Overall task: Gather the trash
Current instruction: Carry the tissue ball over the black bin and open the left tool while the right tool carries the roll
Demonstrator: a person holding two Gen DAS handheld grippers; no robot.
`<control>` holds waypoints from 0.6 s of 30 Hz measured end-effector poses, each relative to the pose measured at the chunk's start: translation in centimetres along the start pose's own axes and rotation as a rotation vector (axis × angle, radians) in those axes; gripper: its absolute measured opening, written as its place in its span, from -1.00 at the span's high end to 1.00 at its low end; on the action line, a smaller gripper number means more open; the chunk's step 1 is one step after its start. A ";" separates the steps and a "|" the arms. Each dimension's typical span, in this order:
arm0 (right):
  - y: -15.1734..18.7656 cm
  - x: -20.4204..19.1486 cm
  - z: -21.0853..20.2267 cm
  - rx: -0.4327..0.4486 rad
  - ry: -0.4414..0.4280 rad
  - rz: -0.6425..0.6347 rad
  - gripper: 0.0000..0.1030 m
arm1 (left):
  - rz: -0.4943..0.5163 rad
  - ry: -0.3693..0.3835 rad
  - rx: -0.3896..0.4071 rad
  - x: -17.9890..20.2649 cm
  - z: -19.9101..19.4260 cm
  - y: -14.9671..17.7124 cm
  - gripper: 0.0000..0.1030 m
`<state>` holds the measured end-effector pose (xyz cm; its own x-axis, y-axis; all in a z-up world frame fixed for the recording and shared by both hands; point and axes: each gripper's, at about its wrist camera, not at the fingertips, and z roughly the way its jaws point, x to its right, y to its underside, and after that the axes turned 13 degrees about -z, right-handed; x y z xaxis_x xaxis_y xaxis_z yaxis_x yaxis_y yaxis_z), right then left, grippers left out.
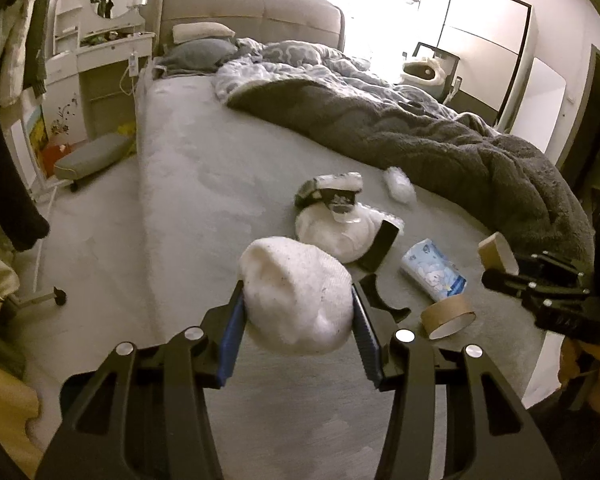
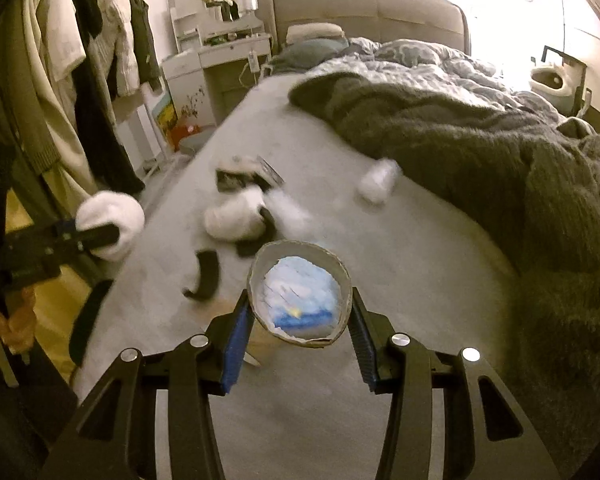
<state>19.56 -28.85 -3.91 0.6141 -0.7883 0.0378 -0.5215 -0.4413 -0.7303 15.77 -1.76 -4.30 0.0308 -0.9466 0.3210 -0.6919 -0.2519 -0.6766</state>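
Left gripper (image 1: pixel 298 312) clamped on a white wad (image 1: pixel 296 296), blue pads (image 1: pixel 232 332) pressing both flanks, the wad lifted clear of the bed (image 1: pixel 204 168). Seen from the right wrist too: the same wad (image 2: pixel 112 224) pinched at the left edge of the picture, above the bed's near side.

Right gripper (image 2: pixel 300 320) clamped on a cardboard ring (image 2: pixel 260 276), pads on its outer wall, the ring raised and facing the camera, a blue tissue pack (image 2: pixel 300 296) showing through its hole. From the left wrist, that ring (image 1: pixel 496 250) held at the far right, off the sheet.

Left on the grey sheet: a 2nd cardboard ring (image 1: pixel 446 316) lying beside the tissue pack (image 1: pixel 434 270); a bigger white wad (image 1: pixel 336 236) with a dark wrapper (image 1: pixel 332 192) resting against its far side; 2 black curved pieces (image 1: pixel 380 246) just next to it, one leaning on the wad, the other flat nearer the left gripper; a small white wad (image 1: pixel 398 186) close to the dark blanket (image 1: pixel 440 148).

Blanket bunched along the right half of the bed. Dresser (image 1: pixel 112 60) with a mirror past the headboard, clothes (image 2: pixel 80 60) hanging at the left.
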 end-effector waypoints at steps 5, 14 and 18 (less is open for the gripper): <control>-2.3 -2.6 0.3 0.016 -0.032 -0.009 0.08 | -0.024 -0.039 0.014 -2.2 -1.0 -0.1 -0.02; -5.8 -8.5 1.6 0.015 -0.123 -0.037 0.09 | -0.081 -0.127 0.006 -7.0 -2.0 0.3 -0.02; -6.9 -11.3 2.6 0.002 -0.154 -0.057 0.09 | -0.103 -0.155 -0.014 -9.2 -2.0 0.9 -0.02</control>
<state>17.79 -15.81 -1.08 0.7262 -0.6870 -0.0256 -0.4819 -0.4822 -0.7316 13.38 7.13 -6.57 0.2121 -0.9358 0.2816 -0.6892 -0.3475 -0.6358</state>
